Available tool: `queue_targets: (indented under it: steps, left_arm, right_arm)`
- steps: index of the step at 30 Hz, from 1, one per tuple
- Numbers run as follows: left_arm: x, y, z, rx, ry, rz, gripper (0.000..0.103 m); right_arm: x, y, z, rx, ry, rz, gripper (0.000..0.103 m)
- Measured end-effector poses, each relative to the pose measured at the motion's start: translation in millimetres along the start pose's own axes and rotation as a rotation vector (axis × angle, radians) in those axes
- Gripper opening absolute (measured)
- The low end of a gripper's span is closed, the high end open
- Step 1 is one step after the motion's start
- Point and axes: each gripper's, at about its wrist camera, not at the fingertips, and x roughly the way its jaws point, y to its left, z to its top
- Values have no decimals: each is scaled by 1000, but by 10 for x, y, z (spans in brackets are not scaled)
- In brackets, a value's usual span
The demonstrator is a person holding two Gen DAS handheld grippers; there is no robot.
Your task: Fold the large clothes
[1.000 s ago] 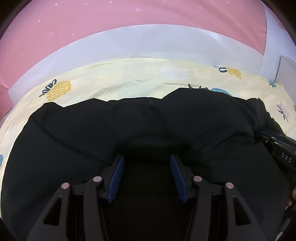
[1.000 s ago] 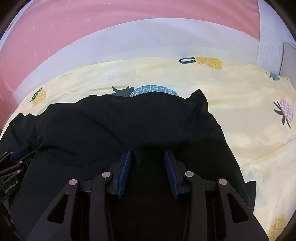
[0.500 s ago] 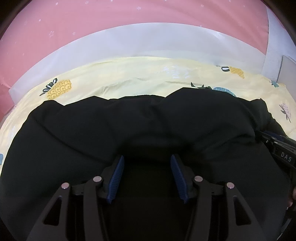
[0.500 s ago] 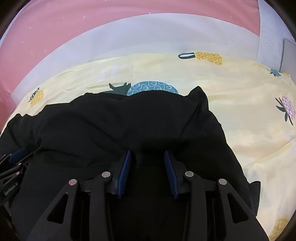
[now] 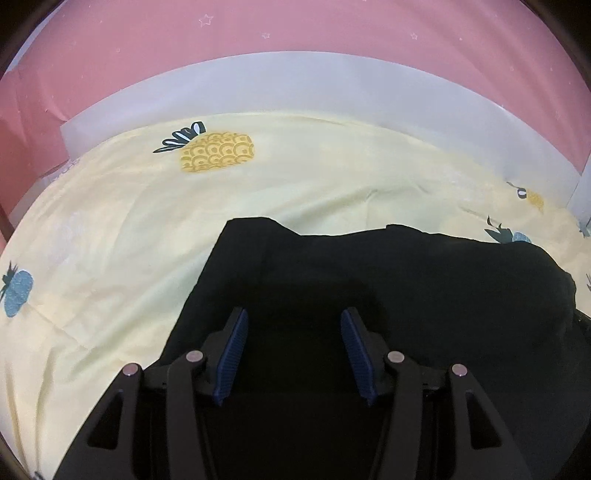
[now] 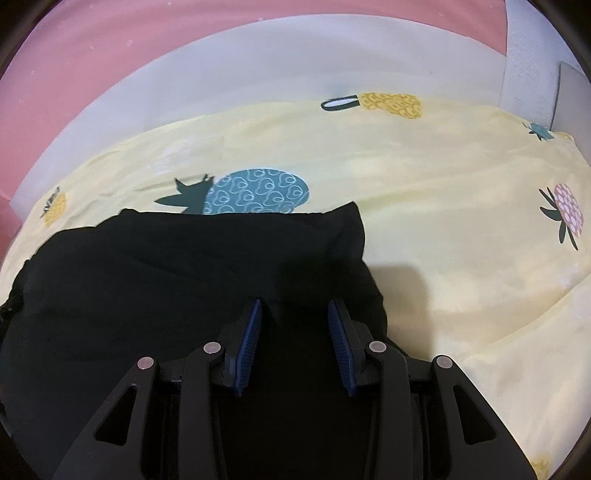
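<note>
A large black garment (image 5: 424, 288) lies spread on a pale yellow pineapple-print sheet (image 5: 110, 240). My left gripper (image 5: 293, 317) hovers over the garment's left part, close to its straight left edge. Its blue pads stand well apart, their ribbed faces bare and the dark cloth below them. In the right wrist view the same garment (image 6: 166, 277) fills the lower left. My right gripper (image 6: 294, 306) is over its right part, near the right edge, jaws apart with cloth beneath. Any contact with the dark fabric is hard to make out.
The sheet (image 6: 461, 221) runs bare to the right of the garment and, in the left view, to its left. A white padded rim (image 5: 295, 81) borders the far side, with a pink wall (image 5: 295, 26) behind. A grey panel (image 6: 570, 92) stands at the far right.
The left gripper has slid left across the garment, from its middle to near its left edge, so much more sheet shows. The right gripper has shifted a little to the right. Both jaws look unchanged.
</note>
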Motion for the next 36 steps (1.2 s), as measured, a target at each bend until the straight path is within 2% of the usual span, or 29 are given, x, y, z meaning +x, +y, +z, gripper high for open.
queue_targets:
  steps: [4,6,8,12,15,17,20,23,27,31,33,36]
  left_arm:
    - [-80,-122,1,58,4,64,55]
    - [-320,-75,-38,67,-22,41,55]
    - [-578,52,-172,62,-60,22,55]
    - [-854,375,-694,60,-78,12,56]
    - [-839,495,-977,66,-100,31,57]
    - [-758,579,-1004,18,-88,6,61]
    - [-734,651,-930,-52,-46,-17,61]
    - [-970,607,-932,-10,-60,14,57]
    - [-1277,720,-1226,5,-78,21,54]
    - [-1191,858,-1498,-59,-28,-8,55]
    - [-1149,869,-1526,-87,-20,-17,55]
    - [-1101,903,-1543,-132,11,-32,57]
  right_arm:
    - [-99,65,34,-32,8,-42,38]
    - [-378,66,-3,-53,-35,-38,38]
    - [-767,17,-202,-67,-89,13,38]
    - [-1157,-170,-828,-62,-87,46,38]
    - [-1049,-333,-1143,-44,-65,24,38]
    - [-979,-354,-1164,-60,-77,8,38]
    - [-931,-318,-1065,-53,-50,-15,38]
    - [-1225,-334,-1035,-40,-70,-14,35]
    - [-1566,-334,-1273,-69,-89,2,35]
    - [-1379,-483,-1586,-27,8,-8,35]
    - [-1306,-483,-1649,-25,7,-5,35]
    - [-1270,-385,-1596,-36,18,-45,35]
